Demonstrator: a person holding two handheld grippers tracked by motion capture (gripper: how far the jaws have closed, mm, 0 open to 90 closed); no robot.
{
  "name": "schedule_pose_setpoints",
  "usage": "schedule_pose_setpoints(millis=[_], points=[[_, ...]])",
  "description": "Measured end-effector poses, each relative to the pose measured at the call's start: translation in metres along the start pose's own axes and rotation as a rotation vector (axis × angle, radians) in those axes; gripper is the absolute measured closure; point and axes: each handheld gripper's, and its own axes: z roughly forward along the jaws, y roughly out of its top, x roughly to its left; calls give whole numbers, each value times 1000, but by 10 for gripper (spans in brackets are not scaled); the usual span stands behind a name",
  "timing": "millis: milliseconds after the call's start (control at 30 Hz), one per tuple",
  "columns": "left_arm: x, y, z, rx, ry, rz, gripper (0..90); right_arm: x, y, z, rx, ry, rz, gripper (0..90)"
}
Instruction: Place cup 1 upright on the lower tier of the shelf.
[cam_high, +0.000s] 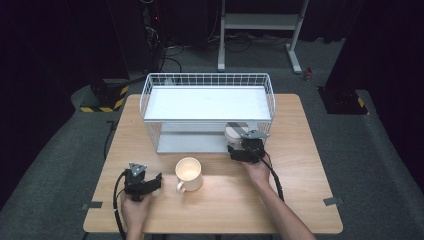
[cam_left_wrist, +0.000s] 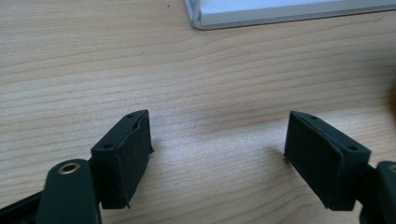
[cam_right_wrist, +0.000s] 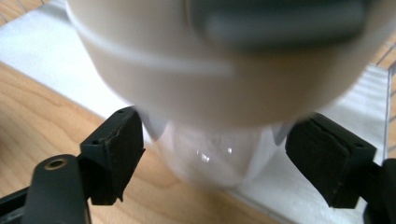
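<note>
R gripper is sitting at the front right corner of the white wire rack, pointing into the lower shelf. A white cup w/ a grey lid is standing right in front of it, between the jaws. In the right gripper view the cup's narrow lower part is hanging between the two black pads, w/ a gap showing on each side, so the pads aren't pressing on it: jaws spread, nothing pinched. The cup's wider top w/ the grey lid is looming above the jaws, blurred, very close to the camera. Can't tell if the cup's base is resting on the shelf edge or on the table; it's sitting abt where the white shelf base meets the wood.

L gripper is resting low over the table, well apart from the rack, held by the person's hand. Its jaws are standing wide apart w/ just bare wood between them in the left gripper view. A cream mug is standing just beside it, to its right, handle pointing toward the person, upright, not touched. The corner of the rack's white base is showing ahead of the L jaws, farther off.
</note>
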Motion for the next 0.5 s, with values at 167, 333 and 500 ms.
schedule_pose_setpoints(millis=[167, 333, 500], points=[[0, 0, 0, 0, 1, -2, 232, 2, -8, -3, 18, -18, 5, 257], [-1, 0, 0, 1, 4, -1, 232, 3, -9, -2, 16, -31, 7, 264], [-1, -1, 0, 0, 6, -2, 231, 2, -8, 2, 26, -48, 35, 309]])
